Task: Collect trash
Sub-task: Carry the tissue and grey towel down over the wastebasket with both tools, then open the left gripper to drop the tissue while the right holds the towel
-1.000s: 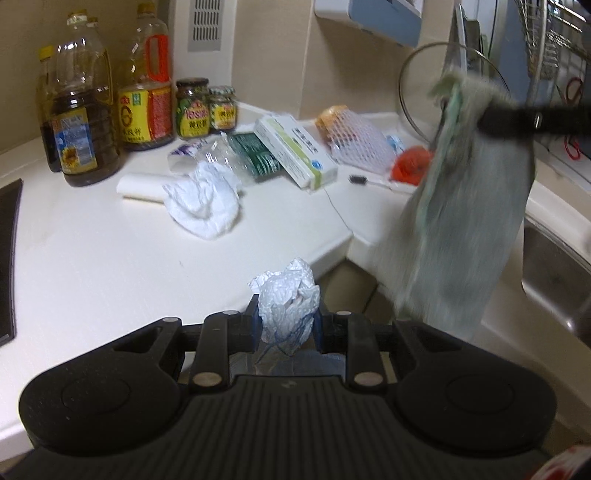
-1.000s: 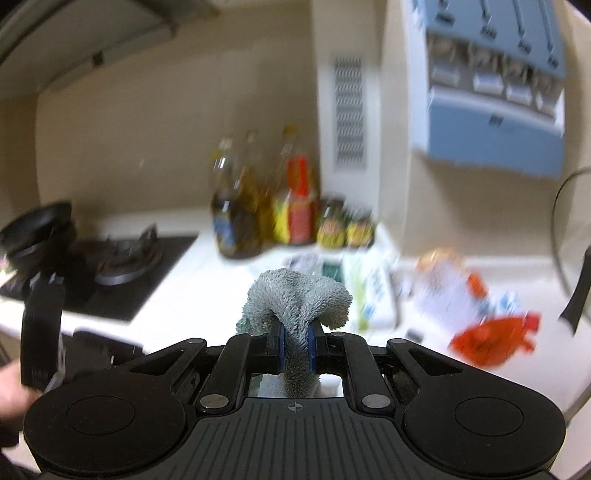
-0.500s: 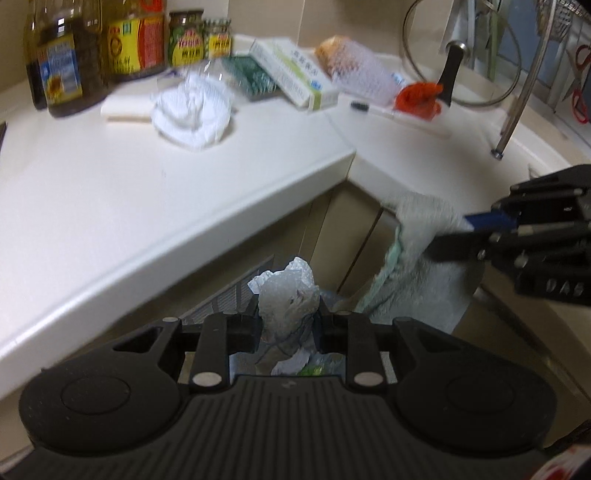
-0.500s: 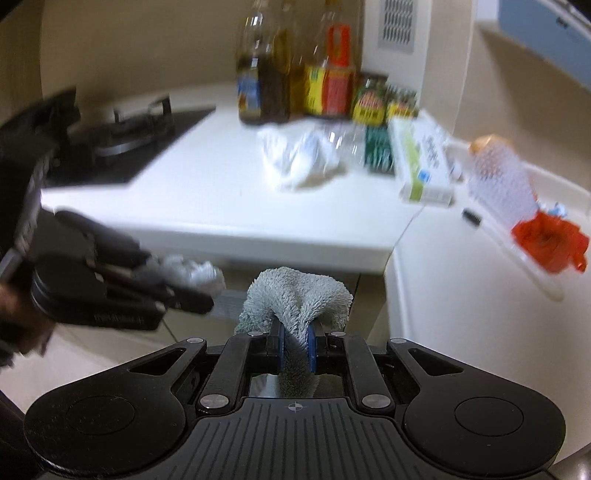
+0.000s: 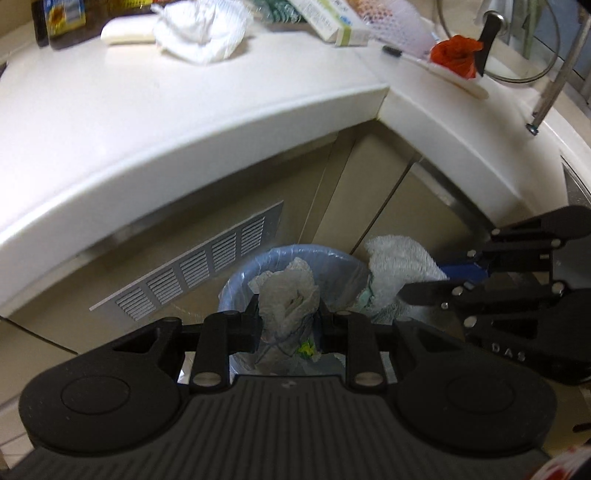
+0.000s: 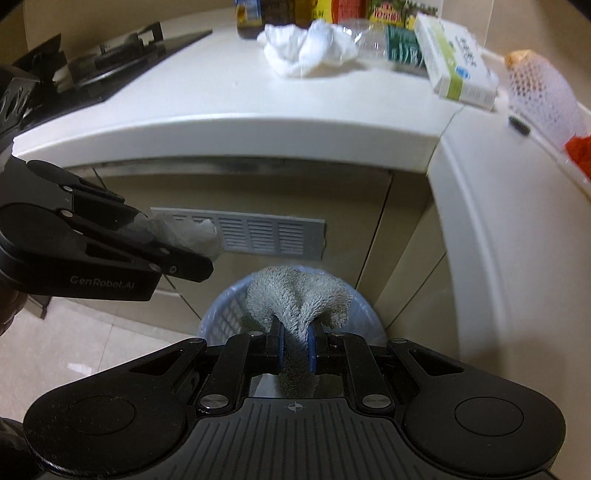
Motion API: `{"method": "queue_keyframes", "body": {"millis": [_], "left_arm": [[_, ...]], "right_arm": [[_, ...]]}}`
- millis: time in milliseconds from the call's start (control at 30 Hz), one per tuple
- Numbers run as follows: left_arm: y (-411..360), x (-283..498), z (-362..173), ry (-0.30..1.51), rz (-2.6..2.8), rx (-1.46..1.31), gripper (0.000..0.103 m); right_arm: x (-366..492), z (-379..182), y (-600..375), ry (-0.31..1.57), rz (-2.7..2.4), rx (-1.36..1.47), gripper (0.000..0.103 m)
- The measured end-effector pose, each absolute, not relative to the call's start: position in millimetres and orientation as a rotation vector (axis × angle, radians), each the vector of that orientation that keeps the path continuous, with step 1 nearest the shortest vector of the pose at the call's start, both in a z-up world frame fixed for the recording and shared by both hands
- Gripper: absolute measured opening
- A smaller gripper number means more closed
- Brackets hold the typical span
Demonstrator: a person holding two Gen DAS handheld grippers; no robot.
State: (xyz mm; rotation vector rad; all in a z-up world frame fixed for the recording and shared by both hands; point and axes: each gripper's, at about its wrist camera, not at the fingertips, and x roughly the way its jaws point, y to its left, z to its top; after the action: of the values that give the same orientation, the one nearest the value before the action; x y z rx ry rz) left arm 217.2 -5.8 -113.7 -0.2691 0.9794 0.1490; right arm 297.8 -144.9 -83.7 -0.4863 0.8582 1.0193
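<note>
The bin shows only its far rim and liner in both views, its near side and most of what lies in it hidden behind the crumpled paper, the towel and the gripper bodies; the towel's lower end cannot be seen. The bottles and jars are cut off by the top edge, their labels too blurred to read; the box carries print too small to tell.
</note>
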Motion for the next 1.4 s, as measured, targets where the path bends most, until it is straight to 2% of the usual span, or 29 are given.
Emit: {"method": "queue_keyframes", "body": {"millis": [767, 1400], "left_arm": [[-7, 230, -160, 1.077, 0.193, -0.334, 0.024], [-7, 236, -168, 1.083, 0.181, -0.339, 0.024]], "right_arm": [[310, -134, -136, 0.943, 1.005, -0.576, 0.012], [320, -139, -130, 0.975, 1.008, -0.591, 0.012]]}}
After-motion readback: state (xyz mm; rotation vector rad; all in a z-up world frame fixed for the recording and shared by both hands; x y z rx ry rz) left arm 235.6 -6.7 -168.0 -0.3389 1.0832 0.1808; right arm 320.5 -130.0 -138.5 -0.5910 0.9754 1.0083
